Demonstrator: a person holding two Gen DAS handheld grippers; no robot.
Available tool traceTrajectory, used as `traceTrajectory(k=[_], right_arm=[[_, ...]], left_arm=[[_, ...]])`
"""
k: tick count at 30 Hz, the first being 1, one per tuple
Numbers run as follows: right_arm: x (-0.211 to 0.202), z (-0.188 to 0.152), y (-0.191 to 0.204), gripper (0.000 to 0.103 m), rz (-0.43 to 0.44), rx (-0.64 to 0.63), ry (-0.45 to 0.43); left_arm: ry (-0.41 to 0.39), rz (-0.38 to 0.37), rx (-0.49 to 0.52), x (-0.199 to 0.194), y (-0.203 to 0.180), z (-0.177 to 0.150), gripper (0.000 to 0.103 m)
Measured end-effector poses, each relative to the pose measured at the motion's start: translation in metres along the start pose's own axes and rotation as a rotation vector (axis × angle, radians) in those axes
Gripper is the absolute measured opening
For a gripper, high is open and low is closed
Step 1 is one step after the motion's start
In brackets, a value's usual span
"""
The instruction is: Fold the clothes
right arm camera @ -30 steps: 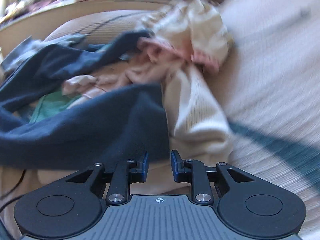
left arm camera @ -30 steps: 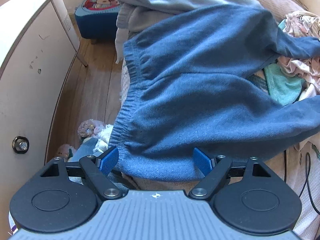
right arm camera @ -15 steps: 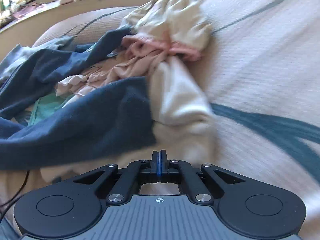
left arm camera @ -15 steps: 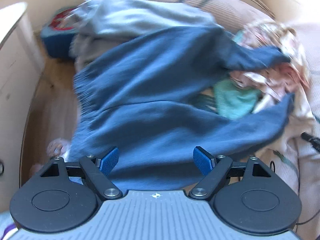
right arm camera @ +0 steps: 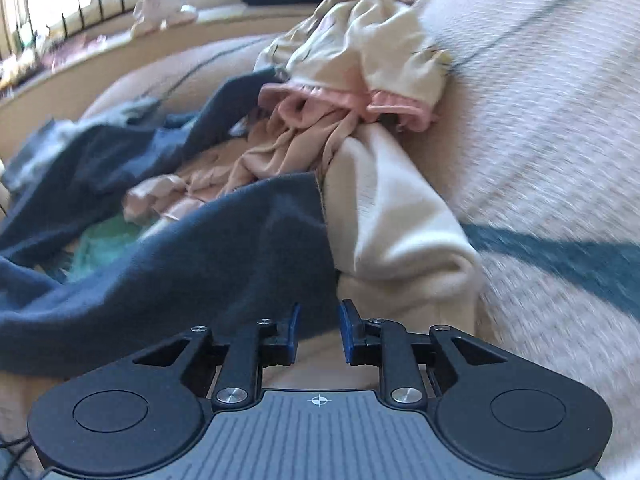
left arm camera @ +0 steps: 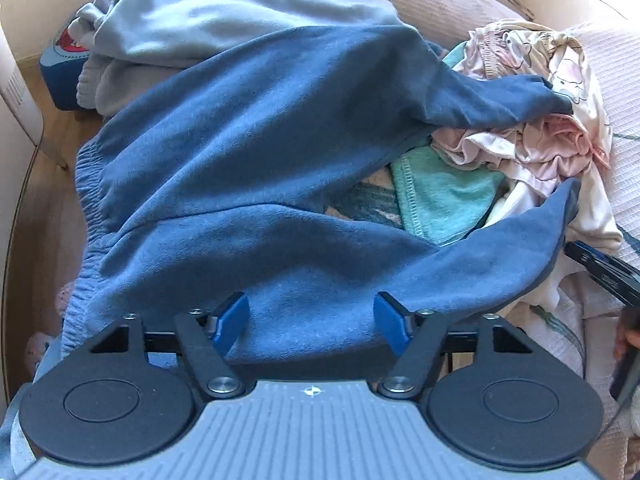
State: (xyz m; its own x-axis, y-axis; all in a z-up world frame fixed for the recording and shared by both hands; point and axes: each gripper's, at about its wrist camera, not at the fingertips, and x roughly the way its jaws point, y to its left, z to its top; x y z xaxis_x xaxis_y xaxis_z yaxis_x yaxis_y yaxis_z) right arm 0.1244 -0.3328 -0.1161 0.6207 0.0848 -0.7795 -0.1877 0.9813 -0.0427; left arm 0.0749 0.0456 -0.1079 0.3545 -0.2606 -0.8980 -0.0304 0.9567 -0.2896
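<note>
Blue fleece trousers (left arm camera: 248, 168) lie spread over a bed, waistband at the left, legs running right. My left gripper (left arm camera: 312, 326) is open, its blue pads either side of the trousers' near edge. In the right wrist view the trousers' leg end (right arm camera: 224, 248) lies just ahead of my right gripper (right arm camera: 319, 326), which is partly open and holds nothing. A cream garment (right arm camera: 392, 216) lies right of the leg end. The right gripper also shows at the right edge of the left wrist view (left arm camera: 600, 268).
A pile of pink and cream clothes (left arm camera: 536, 120), a teal cloth (left arm camera: 440, 200) and a grey garment (left arm camera: 224, 20) lie around the trousers. The ribbed bedspread (right arm camera: 540, 120) stretches right. A white cabinet (left arm camera: 16, 92) and wooden floor are at the left.
My right gripper was shut half a second ago and has opened partway near the leg end. The left gripper has shifted right over the trousers and stays open.
</note>
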Motion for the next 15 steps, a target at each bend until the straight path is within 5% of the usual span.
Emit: traceTrajectory(k=[6, 8, 15], right_arm=[[0.025, -0.002, 0.005, 0.024, 0.028, 0.003, 0.062], [0.027, -0.004, 0.009, 0.006, 0.008, 0.007, 0.06], [-0.036, -0.004, -0.002, 0.001, -0.008, 0.043, 0.017]], left_arm=[[0.015, 0.037, 0.046, 0.012, -0.01, 0.006, 0.034], [0.031, 0.068, 0.041, 0.018, -0.007, 0.008, 0.022], [-0.001, 0.08, 0.049, 0.011, -0.005, 0.008, 0.025]])
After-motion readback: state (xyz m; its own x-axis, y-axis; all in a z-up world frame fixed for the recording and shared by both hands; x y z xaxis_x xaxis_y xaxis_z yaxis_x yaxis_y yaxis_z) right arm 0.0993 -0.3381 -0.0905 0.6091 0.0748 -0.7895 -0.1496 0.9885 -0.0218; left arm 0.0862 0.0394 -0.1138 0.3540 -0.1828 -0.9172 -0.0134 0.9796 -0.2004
